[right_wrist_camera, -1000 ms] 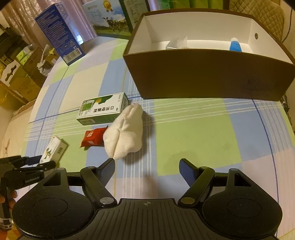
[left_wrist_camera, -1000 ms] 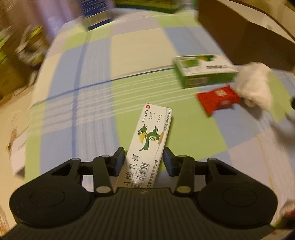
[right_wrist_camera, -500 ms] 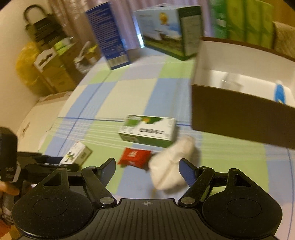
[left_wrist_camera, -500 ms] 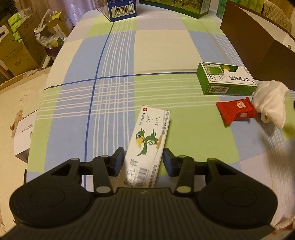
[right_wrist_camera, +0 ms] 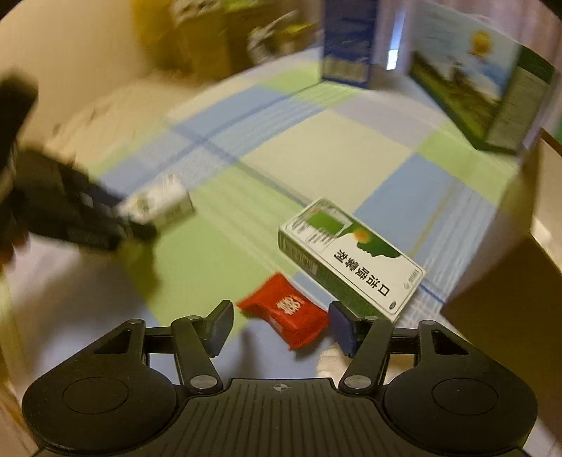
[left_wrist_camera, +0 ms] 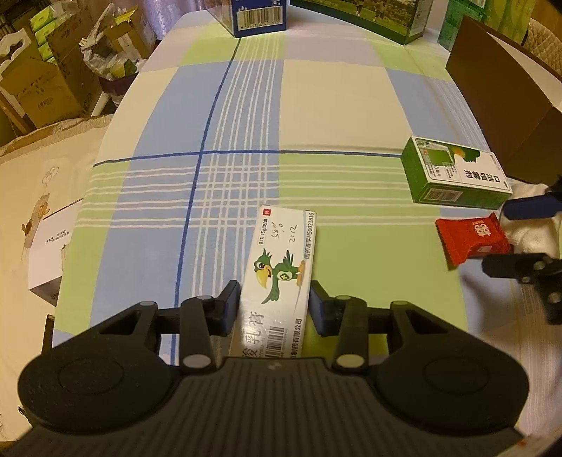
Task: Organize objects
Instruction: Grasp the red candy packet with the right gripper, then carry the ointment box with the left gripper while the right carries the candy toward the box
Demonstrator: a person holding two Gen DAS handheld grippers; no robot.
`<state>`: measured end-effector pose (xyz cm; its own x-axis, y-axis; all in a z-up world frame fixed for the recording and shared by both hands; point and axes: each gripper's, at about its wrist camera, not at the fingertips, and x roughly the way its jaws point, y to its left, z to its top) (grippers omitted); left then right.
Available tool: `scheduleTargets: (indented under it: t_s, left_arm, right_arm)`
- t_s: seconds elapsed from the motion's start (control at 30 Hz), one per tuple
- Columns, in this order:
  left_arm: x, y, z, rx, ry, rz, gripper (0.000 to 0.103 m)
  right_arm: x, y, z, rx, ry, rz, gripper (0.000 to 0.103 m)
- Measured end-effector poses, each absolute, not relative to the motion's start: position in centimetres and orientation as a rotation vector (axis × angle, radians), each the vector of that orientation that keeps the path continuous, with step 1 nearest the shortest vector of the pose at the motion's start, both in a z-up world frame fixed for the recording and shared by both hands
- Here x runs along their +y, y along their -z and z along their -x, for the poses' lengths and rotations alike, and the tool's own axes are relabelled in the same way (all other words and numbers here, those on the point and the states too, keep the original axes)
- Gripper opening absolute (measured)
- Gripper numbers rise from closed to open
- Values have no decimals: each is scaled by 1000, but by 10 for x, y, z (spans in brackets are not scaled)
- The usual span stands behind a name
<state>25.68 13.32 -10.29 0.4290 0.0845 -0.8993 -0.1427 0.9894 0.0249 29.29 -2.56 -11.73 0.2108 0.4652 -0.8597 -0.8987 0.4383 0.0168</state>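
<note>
My left gripper [left_wrist_camera: 274, 304] is shut on a white carton with a green parrot [left_wrist_camera: 281, 267], which sticks out forward over the checked tablecloth [left_wrist_camera: 316, 105]. In the blurred right wrist view that carton [right_wrist_camera: 158, 204] shows in the left gripper's [right_wrist_camera: 140, 225] grip. My right gripper [right_wrist_camera: 281, 318] is open and low, its fingers on either side of a red snack packet [right_wrist_camera: 284, 309] lying on the cloth. The packet [left_wrist_camera: 470, 239] and the right gripper [left_wrist_camera: 497, 237] also show at the left view's right edge. A green-and-white box [right_wrist_camera: 351, 260] [left_wrist_camera: 453, 175] lies just beyond.
A white cloth bundle [left_wrist_camera: 534, 239] lies right of the packet. A large brown box [left_wrist_camera: 502, 105] [right_wrist_camera: 509, 298] stands at the right. A blue carton [left_wrist_camera: 260, 14] and a milk carton case [right_wrist_camera: 474, 81] stand at the far edge. Cardboard boxes [left_wrist_camera: 45, 88] sit beyond the table's left edge.
My right gripper swung left and down from the white cloth to the red packet, which now lies between its fingers. The left gripper keeps hold of the parrot carton.
</note>
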Motion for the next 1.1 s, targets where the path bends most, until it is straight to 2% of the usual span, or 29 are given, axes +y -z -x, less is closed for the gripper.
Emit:
scheduleTargets:
  t_s: [0.17,0.37,1.1]
  left_arm:
    - [135,103,-256,1126,-148,72,37]
    - [135,104,-258,1138,-157,74,37]
    - [121,106,-261,1118,-141,51,36]
  right_arm:
    - [-16,134,-302,930,-1075,662,51]
    - [-10,145,-314,991,-1099,670,29]
    - [-19,137,-295,1024,-953,474,24]
